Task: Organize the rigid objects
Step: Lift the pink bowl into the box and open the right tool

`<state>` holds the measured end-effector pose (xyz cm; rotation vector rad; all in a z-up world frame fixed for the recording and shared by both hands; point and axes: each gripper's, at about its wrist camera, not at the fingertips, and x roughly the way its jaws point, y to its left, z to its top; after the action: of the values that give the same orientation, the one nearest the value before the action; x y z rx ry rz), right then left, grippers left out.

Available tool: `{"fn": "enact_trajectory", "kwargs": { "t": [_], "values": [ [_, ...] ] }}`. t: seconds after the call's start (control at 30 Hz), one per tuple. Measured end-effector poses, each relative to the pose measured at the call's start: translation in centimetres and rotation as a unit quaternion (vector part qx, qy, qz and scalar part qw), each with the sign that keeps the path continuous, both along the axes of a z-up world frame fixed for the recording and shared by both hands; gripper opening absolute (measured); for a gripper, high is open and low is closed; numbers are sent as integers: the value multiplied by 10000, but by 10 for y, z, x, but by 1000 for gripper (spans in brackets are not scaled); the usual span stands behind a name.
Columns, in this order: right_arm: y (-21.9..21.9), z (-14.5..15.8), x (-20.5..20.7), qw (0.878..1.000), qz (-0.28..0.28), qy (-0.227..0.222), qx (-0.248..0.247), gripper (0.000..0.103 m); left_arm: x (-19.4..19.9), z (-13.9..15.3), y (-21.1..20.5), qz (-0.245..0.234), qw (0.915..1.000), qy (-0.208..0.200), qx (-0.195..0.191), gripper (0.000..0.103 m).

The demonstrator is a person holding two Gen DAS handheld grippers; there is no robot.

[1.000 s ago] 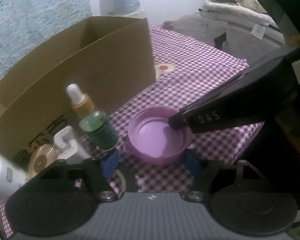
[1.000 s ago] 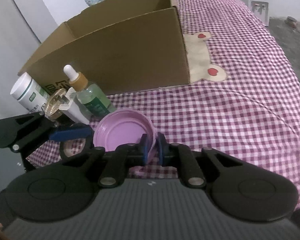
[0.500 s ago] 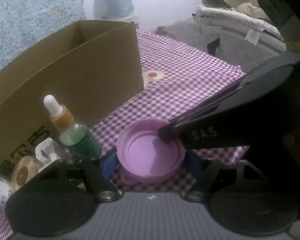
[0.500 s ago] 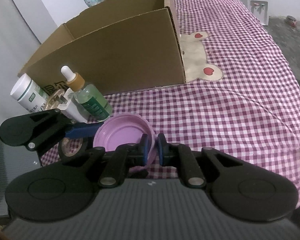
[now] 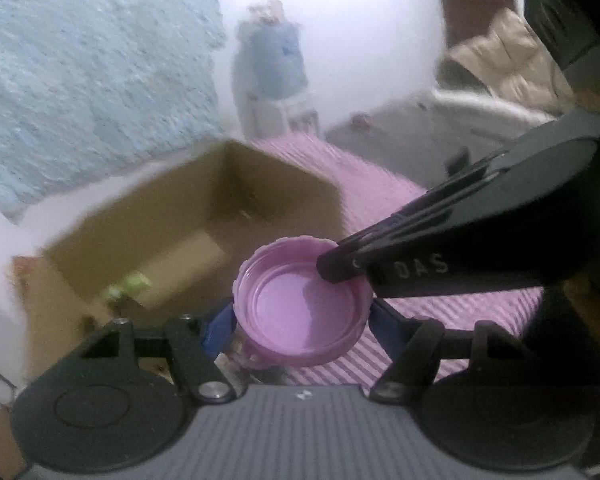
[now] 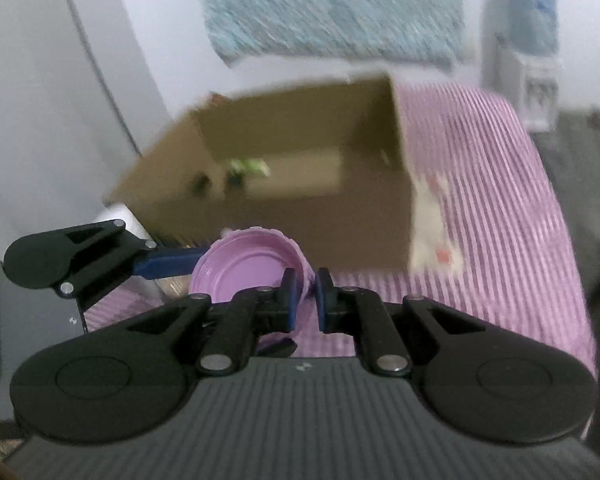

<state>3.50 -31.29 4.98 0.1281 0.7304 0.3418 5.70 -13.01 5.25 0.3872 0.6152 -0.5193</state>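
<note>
— While we carried the purple lid (image 5: 304, 308) with both claws, which step did we judge ourselves to be in?

— The transfer: the lid hung in the air, just short of the cardboard box (image 6: 300, 168), whose open top faced us. The next move, as we judged it, called for bringing the lid over the box's near wall and letting go with both claws together, so it dropped flat rather than tipped.

— How did the claws sit on it?

— Our left gripper (image 5: 302, 322) stood fairly wide, its blue pads pressed on opposite sides of the lid's rim, the lid lying between them, hollow side up. Our right gripper (image 6: 307, 294) was pinched nearly shut on the rim's thin wall, one finger inside the lid and one outside.

— And beyond the lid?

— Inside the box, toward its far-left part, lay something small and green (image 6: 248, 166), too blurred for us to name. To the right of the box stretched the purple checked cloth (image 6: 500, 200).
</note>
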Motion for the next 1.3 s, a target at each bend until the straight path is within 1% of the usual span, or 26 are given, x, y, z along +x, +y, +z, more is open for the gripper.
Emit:
{"fn": "enact_trajectory", "kwargs": {
  "t": [0.13,0.2,0.23,0.3,0.37,0.4,0.5,0.53,0.6,0.73,0.83,0.9,1.07,1.17,1.23,1.3],
  "values": [
    [23,44,27,9982,441,-400,-47,9,25,38,28,332,9992,-123,-186,73],
    [37,58,48,9969,656,-435,-36,9,45,50,43,493,9985,2,-217,73],
    [45,62,62,9965,760,-347,12,9,57,52,50,568,9980,122,-232,73],
    [59,64,92,9957,918,-83,84,10,86,50,63,717,9960,481,-243,73],
    [73,57,128,9935,1056,375,187,10,116,41,74,849,9917,942,-208,73],
    [82,52,144,9918,1104,612,222,10,132,34,80,910,9881,1228,-189,73],
    [102,31,187,9840,1195,1296,276,10,168,15,96,1021,9763,1898,-202,73],
    [107,25,196,9817,1217,1438,263,10,178,9,100,1070,9719,2088,-184,73],
    [118,13,212,9767,1250,1728,226,10,189,0,106,1124,9672,2278,-57,73],
    [131,-9,230,9664,1284,2210,274,10,197,-17,108,1239,9622,2410,270,74],
    [135,-20,235,9607,1281,2439,356,10,199,-21,106,1288,9634,2306,457,74],
    [135,-29,240,9573,1292,2560,375,10,200,-22,107,1299,9634,2290,507,75],
    [139,-43,248,9511,1326,2771,307,10,207,-22,103,1294,9634,2279,558,76],
    [138,-48,251,9495,1257,2852,370,10,207,-20,105,1339,9636,2254,522,76],
    [134,-45,250,9503,1197,2836,462,12,206,-17,108,1358,9642,2237,433,76],
    [128,-36,244,9530,1188,2727,578,12,202,-9,112,1378,9655,2191,290,76]
  ]
}}
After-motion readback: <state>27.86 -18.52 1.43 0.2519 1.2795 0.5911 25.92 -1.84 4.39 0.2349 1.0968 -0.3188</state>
